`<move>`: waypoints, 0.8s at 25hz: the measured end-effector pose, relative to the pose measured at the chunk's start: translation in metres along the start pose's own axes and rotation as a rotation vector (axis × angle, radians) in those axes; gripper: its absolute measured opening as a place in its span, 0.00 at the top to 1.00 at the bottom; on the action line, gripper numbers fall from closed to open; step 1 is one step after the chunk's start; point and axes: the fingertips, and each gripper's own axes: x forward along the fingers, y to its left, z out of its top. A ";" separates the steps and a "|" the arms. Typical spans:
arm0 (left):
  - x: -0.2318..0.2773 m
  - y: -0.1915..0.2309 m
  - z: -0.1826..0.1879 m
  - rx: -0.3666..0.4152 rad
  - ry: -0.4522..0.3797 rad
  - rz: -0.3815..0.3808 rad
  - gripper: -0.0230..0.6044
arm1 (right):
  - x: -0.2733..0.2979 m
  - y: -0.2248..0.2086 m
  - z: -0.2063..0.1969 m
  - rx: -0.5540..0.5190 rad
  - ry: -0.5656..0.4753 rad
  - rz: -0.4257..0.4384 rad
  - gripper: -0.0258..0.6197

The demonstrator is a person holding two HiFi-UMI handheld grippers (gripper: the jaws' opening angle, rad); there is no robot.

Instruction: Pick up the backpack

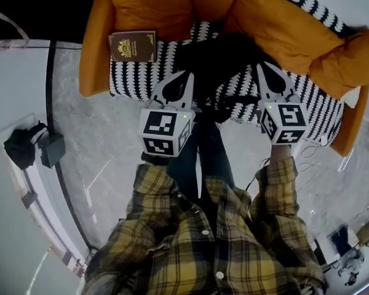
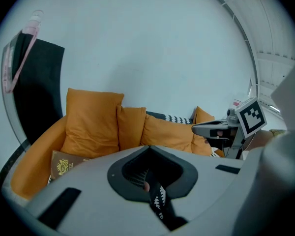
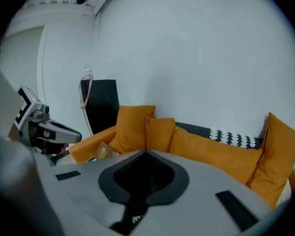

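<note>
So the person in the yellow plaid shirt (image 1: pixel 203 251) stood right in front of the orange sofa (image 1: pixel 283 23) with one of those tong things in each hand, marker cubes and all. The black backpack (image 1: pixel 224 57) sat in the middle of the seat on a black-and-white zigzag throw (image 1: pixel 323 112), up against the orange back cushions.

The left gripper (image 1: pixel 187 74) pointed down at the near left edge of the bag and the right gripper (image 1: pixel 259 67) at its near right edge, so the bag lay pretty much between the two tips. Both sets of tongs were clenched tight, jaws together. From each gripper's own camera you could see dark fabric and a bit of the throw's pattern in the slot under the jaws. I honestly couldn't tell whether a strap was pinched in there or just lying behind.

Off to the left on the throw lay a brown book (image 1: pixel 133 46) with a gold emblem on the cover, flat, well clear of the backpack. The floor (image 1: pixel 104 158) under the person was grey and marbled.
</note>
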 end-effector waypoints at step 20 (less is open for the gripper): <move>0.067 0.041 -0.111 -0.136 0.178 0.065 0.93 | 0.064 -0.013 -0.071 -0.077 0.106 0.045 0.93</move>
